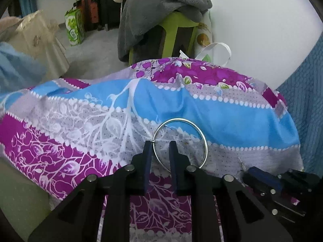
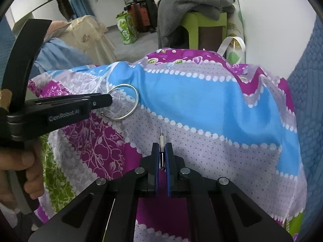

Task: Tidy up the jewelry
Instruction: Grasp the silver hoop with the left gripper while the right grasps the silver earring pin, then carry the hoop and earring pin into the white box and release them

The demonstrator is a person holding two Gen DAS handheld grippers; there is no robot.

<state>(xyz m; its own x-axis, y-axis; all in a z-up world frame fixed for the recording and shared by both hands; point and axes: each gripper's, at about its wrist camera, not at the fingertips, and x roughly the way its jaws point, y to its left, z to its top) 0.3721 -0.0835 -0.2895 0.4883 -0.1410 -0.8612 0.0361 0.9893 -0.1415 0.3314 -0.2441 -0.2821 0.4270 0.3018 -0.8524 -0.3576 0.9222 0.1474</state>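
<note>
The left gripper (image 1: 160, 144) is parted, straddling the near-left rim of the bangle (image 1: 180, 143) lying on the cloth (image 1: 232, 117) at frame centre. The right gripper (image 2: 162, 146) clamps a thin pin (image 2: 161, 139), lower centre.

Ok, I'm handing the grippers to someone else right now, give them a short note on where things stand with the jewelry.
Left gripper: open, its fingers either side of the silver bangle's rim, not clamped. The bangle lies on the patterned cloth.
Right gripper: shut on a thin metal pin-like piece, tip pointing forward above the cloth.
Done: the pin is picked up.
Left: grip the bangle, then put both pieces away. No jewelry box or tray shows in either view, so find one first.
</note>
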